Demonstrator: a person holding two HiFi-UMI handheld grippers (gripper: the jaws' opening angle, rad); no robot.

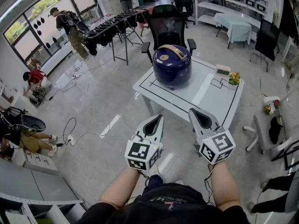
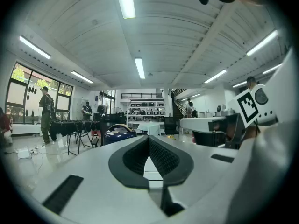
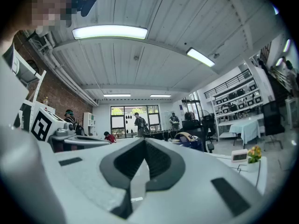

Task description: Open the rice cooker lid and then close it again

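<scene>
We see the rice cooker (image 1: 172, 65) standing on the far left part of the white counter (image 1: 205, 94), well apart from both tools, with its lid (image 1: 164, 56) down. The left hand-held gripper (image 1: 160, 117) and the right hand-held gripper (image 1: 192, 111) are held side by side before the near edge of the counter. Both have their jaws fully together and nothing is between them. We judge the cooker to be heavy and stiff, so it should stay in place when we press on it. Its dark blue shell looks glossy and rounded, and the pads could slip on it. A pale handle (image 1: 175, 49) lies across the top of the lid. It seems the best place to hook or pinch, better than the smooth dome. The lid probably turns on a hinge and is freed by a latch, but we cannot make out the latch from here. We expect the lid to be light, so it should be lowered gently.
</scene>
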